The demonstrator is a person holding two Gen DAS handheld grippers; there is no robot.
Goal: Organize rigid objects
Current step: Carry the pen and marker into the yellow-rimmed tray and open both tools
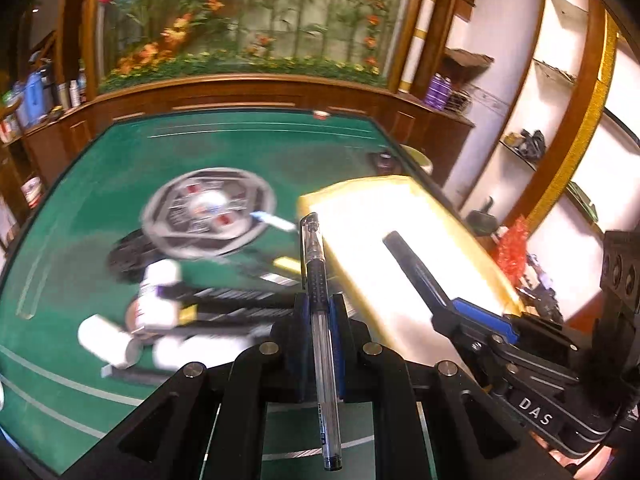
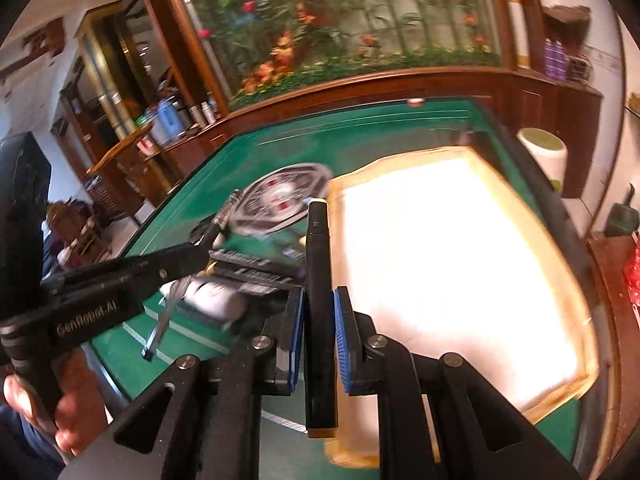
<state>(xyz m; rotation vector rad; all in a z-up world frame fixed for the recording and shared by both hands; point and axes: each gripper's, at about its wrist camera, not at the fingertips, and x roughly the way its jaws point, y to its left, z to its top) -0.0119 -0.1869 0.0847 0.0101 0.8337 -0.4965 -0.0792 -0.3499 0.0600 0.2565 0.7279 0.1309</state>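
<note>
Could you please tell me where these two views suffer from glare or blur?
Left wrist view: the yellow tray is blown out white, the table clutter is motion-smeared, and the clear pen stays sharp. Right wrist view: the tray glares worse; the black marker is crisp.

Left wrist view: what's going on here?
A person is holding a gripper in each hand over a green table. The left gripper is shut on a clear pen; the right gripper is shut on a black marker. Both are beside a pale yellow tray. More items lie piled on the table, blurred.
</note>
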